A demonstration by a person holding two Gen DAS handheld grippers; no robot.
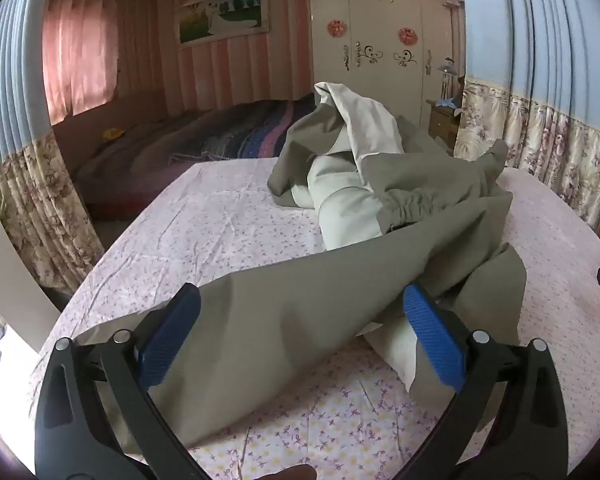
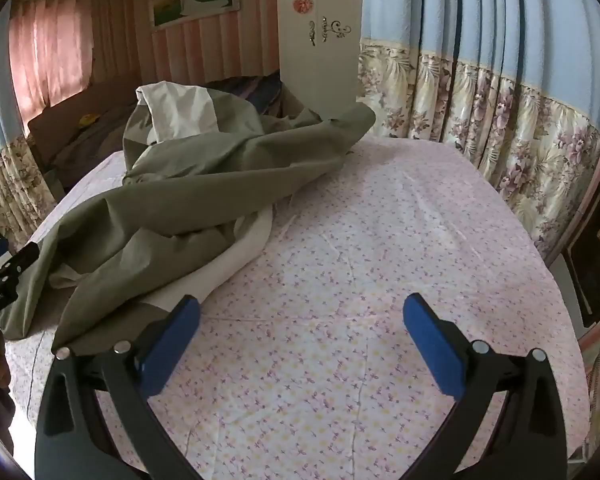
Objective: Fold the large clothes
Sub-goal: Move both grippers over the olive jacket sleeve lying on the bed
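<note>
You had barely begun: the garment lay crumpled on the bed, olive cloth bunched with its pale lining turned out, no clean fold yet visible, so spreading, smoothing and every fold were, by my reading, left to do. In your left wrist view the heap ran from 6 o'clock up to about 1 o'clock, with one long olive panel stretched toward you and passing between the pads of your left gripper. That gripper stood wide, its blue pads either side of the panel; the cloth seemed to lie between and under them, but whether either pad touched it I could not tell, and nothing was pinched. In your right wrist view the garment sat from 9 o'clock up to 12 o'clock, its near corner just beside the left pad of your right gripper. That gripper was equally wide and held nothing, with only flowered sheet between its fingers. Your left gripper's black tip showed at 9 o'clock there, at the cloth's edge. Curtains hung at 2 o'clock.
</note>
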